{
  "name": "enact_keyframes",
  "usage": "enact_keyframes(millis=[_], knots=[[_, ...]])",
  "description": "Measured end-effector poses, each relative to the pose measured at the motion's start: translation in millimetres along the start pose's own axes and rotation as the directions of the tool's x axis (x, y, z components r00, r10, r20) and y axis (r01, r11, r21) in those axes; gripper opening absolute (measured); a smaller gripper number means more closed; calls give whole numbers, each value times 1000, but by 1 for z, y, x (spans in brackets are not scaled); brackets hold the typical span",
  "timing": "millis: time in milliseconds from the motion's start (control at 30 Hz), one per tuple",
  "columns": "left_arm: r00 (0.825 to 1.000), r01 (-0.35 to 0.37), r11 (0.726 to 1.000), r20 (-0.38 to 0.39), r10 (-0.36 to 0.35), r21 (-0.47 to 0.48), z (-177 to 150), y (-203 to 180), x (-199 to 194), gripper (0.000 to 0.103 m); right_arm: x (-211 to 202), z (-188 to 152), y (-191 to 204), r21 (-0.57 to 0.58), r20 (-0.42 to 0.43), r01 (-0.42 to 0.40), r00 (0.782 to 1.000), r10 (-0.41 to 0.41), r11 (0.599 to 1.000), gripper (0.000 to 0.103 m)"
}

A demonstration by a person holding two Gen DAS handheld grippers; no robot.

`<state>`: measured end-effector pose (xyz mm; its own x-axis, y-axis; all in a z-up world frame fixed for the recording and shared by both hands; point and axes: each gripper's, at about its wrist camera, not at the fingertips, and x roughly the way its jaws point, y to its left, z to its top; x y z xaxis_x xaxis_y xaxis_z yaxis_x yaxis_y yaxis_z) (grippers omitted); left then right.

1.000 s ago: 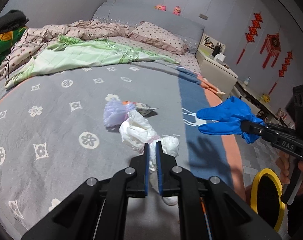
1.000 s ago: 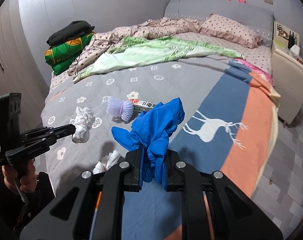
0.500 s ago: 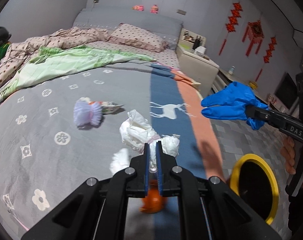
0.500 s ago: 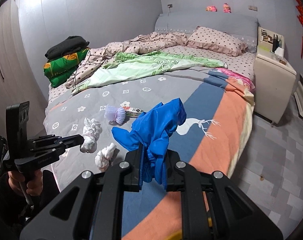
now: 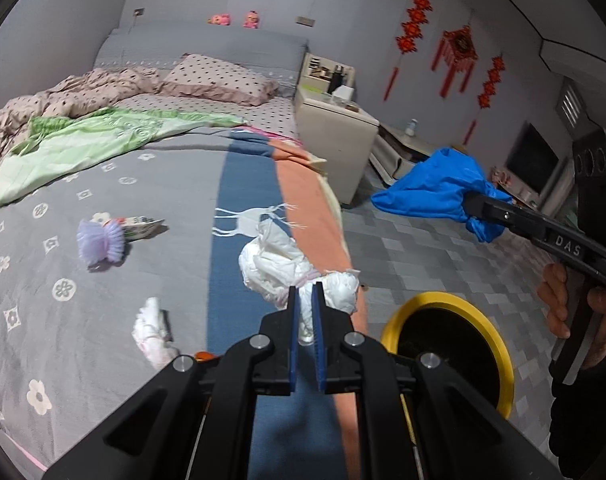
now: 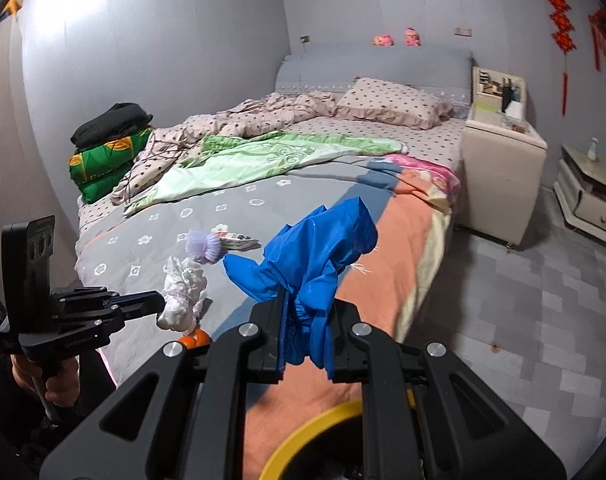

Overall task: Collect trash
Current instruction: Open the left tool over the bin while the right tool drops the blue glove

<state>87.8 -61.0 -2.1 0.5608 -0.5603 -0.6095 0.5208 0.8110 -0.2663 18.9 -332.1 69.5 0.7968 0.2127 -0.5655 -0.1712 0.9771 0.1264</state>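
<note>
Left tongs (image 5: pixel 305 308) clamped on white crumpled bag (image 5: pixel 279 264), centre frame over the bed (image 5: pixel 103 300) edge. Right tongs (image 6: pixel 307 320) clamped on blue plastic bag (image 6: pixel 315 248), centre frame. We see the yellow-rimmed bin (image 5: pixel 499 356) lower right on the floor, and a white wad (image 5: pixel 153 332) on the bed, lower left.

A: What lies under the two grippers?

B: A round black bin with a yellow rim (image 5: pixel 503 354) stands on the grey tiled floor (image 6: pixel 543 300), just beside the bed's orange edge (image 5: pixel 303 184); its mouth is uncovered.

A: And on the bed itself?

B: On the grey flowered bedspread (image 5: pixel 55 248) lie a lilac frilled plastic piece (image 5: pixel 101 242), a printed wrapper (image 5: pixel 143 226) touching it and a crumpled white tissue (image 5: pixel 153 326); bare cover lies between them. A beige bedside cabinet (image 6: pixel 503 172) blocks the far side.
</note>
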Motion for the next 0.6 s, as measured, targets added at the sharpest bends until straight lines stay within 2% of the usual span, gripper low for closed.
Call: enact_keyframes(millis=[133,333,600], knots=[[999,29,999,-15,-29,15,-1,-20,3,6,-20,-5,-13,12,13,16,1000,-16,1000,13],[997,69,995,-39,-67,71,-2,-54,12,6,-43,-15,-28,2,-8,51,999,-51,999,14],[988,125,984,-103,-112,130,-5,-97,34,6,-68,-40,-60,51,-43,103,994,-101,993,14]])
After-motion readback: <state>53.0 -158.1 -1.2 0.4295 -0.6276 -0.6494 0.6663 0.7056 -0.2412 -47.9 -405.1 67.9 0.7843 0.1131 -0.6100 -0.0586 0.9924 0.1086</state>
